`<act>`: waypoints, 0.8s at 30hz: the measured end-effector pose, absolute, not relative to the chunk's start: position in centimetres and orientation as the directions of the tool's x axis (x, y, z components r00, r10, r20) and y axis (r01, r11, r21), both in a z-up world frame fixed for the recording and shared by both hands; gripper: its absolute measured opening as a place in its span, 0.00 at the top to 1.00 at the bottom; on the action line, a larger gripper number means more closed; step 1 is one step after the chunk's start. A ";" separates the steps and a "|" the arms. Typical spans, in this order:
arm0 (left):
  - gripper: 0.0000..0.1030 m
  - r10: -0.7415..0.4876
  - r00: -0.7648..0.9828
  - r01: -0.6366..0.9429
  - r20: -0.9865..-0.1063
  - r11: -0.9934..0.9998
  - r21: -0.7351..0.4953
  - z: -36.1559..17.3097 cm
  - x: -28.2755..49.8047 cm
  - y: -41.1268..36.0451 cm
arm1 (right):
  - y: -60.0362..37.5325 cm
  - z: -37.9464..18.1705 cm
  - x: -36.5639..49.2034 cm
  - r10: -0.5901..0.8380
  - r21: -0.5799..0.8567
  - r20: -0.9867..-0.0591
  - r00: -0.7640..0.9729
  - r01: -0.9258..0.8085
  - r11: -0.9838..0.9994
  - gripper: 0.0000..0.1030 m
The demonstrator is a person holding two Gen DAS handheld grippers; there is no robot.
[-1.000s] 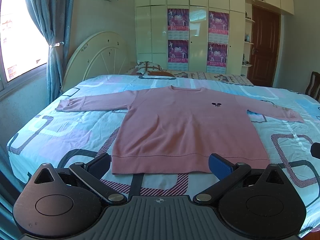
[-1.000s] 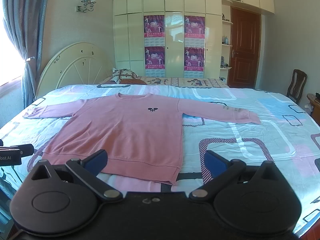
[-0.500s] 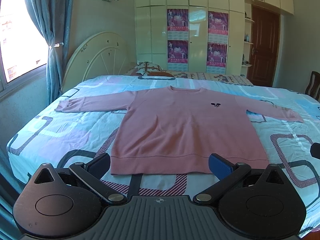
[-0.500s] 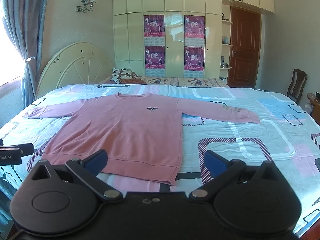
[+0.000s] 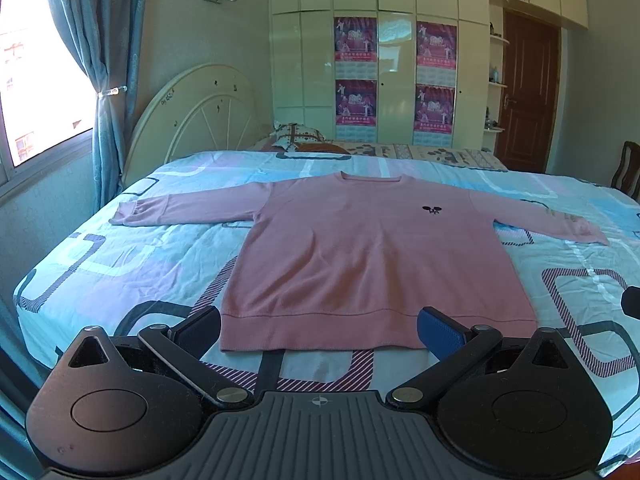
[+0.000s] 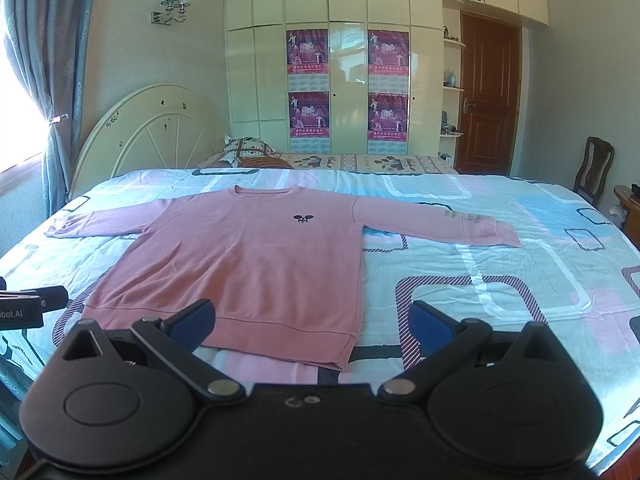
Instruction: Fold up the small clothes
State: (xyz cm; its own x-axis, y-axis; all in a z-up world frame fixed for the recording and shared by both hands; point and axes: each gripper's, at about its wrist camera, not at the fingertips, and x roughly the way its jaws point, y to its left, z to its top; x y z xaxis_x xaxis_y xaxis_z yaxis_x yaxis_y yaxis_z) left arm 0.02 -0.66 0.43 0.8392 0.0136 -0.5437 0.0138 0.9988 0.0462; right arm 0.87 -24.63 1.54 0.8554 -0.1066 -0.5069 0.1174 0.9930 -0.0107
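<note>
Beyond both spread claws, left (image 5: 318, 332) and right (image 6: 312, 326), lies the pink sweater (image 5: 372, 256).

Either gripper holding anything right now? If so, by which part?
Nothing held. Left gripper and right gripper both stand open, short of the pink sweater, which lies flat on the bed, hem nearest them.

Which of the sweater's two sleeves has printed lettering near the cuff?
The sleeve stretched toward the door side, on the right in the right wrist view. Faint lettering sits near its cuff; the window-side sleeve looks plain.
</note>
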 end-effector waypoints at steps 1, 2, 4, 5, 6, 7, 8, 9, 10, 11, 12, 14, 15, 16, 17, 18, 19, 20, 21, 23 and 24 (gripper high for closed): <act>0.00 0.015 0.840 0.012 -0.543 0.999 0.046 0.4 0.0 -0.7 | -24.6 1.5 0.9 -0.106 -0.010 -0.507 0.856 0.117 0.993 0.00; 0.00 0.015 0.840 0.012 -0.543 0.999 0.046 0.5 0.0 -0.7 | -24.6 1.5 0.9 -0.106 -0.011 -0.507 0.855 0.117 0.993 0.00; 0.00 0.015 0.839 0.012 -0.544 0.999 0.046 0.5 0.0 -0.7 | -24.6 1.5 0.9 -0.108 -0.011 -0.507 0.855 0.118 0.993 0.00; 0.00 0.017 0.839 0.011 -0.544 0.999 0.048 0.5 0.0 -0.7 | -24.6 1.5 0.9 -0.107 -0.011 -0.508 0.855 0.118 0.993 0.00; 0.00 0.016 0.838 0.012 -0.545 0.999 0.048 0.5 0.0 -0.7 | -24.6 1.5 0.9 -0.107 -0.011 -0.508 0.855 0.117 0.993 0.00; 0.00 0.015 0.838 0.012 -0.545 0.999 0.047 0.5 0.0 -0.7 | -24.6 1.5 0.9 -0.108 -0.012 -0.506 0.855 0.118 0.993 0.00; 0.00 0.016 0.838 0.011 -0.546 0.999 0.047 0.6 0.1 -0.7 | -24.6 1.5 0.9 -0.108 -0.012 -0.507 0.855 0.118 0.993 0.00; 0.00 0.017 0.837 0.010 -0.546 0.999 0.047 0.6 0.1 -0.7 | -24.6 1.5 0.9 -0.108 -0.012 -0.508 0.855 0.118 0.993 0.00; 0.00 0.017 0.837 0.010 -0.546 0.999 0.047 0.6 0.1 -0.7 | -24.6 1.5 0.9 -0.108 -0.012 -0.508 0.855 0.118 0.993 0.00; 0.00 0.017 0.838 0.010 -0.546 0.999 0.047 0.6 0.1 -0.8 | -24.6 1.5 0.9 -0.108 -0.013 -0.508 0.855 0.118 0.993 0.00; 0.00 0.018 0.838 0.009 -0.546 0.999 0.047 0.6 0.2 -0.8 | -24.7 1.5 0.9 -0.108 -0.013 -0.508 0.855 0.118 0.993 0.00; 0.00 0.018 0.838 0.009 -0.545 0.999 0.046 0.6 0.2 -0.8 | -24.7 1.5 0.9 -0.106 -0.012 -0.508 0.855 0.117 0.993 0.00; 0.00 0.018 0.838 0.008 -0.545 0.999 0.046 0.6 0.2 -0.8 | -24.7 1.5 0.9 -0.108 -0.013 -0.508 0.855 0.117 0.993 0.00; 0.00 0.018 0.838 0.009 -0.546 0.999 0.047 0.6 0.2 -0.8 | -24.7 1.5 0.9 -0.107 -0.012 -0.507 0.855 0.117 0.993 0.00; 0.00 0.019 0.838 0.009 -0.546 0.999 0.047 0.6 0.2 -0.8 | -24.7 1.5 0.9 -0.107 -0.012 -0.507 0.855 0.117 0.993 0.00; 0.00 0.020 0.839 0.007 -0.544 0.999 0.048 0.7 0.2 -0.8 | -24.7 1.5 1.0 -0.106 -0.012 -0.508 0.855 0.116 0.993 0.00; 0.00 0.020 0.839 0.007 -0.544 0.999 0.048 0.7 0.2 -0.8 | -24.7 1.5 1.0 -0.106 -0.012 -0.508 0.855 0.116 0.993 0.00; 0.00 0.021 0.839 0.006 -0.544 0.999 0.048 0.7 0.2 -0.8 | -24.7 1.5 1.0 -0.106 -0.013 -0.508 0.855 0.116 0.993 0.00; 0.00 0.022 0.839 0.005 -0.544 0.999 0.048 0.7 0.1 -0.8 | -24.7 1.5 1.0 -0.106 -0.012 -0.508 0.855 0.116 0.993 0.00; 0.00 0.023 0.838 0.005 -0.545 0.999 0.049 0.8 0.2 -0.8 | -24.8 1.4 1.1 -0.105 -0.013 -0.509 0.855 0.115 0.993 0.00; 0.00 0.024 0.839 0.004 -0.544 0.999 0.050 0.8 0.2 -0.8 | -24.7 1.4 1.0 -0.105 -0.012 -0.508 0.855 0.115 0.993 0.00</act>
State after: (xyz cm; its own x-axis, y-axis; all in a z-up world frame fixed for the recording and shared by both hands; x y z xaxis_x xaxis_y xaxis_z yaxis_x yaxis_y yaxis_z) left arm 0.18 -0.85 0.75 0.8389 0.0237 -0.5438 0.0039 0.9988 0.0495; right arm 1.01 -24.75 1.42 0.8552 -0.1046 -0.5077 0.1146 0.9933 -0.0117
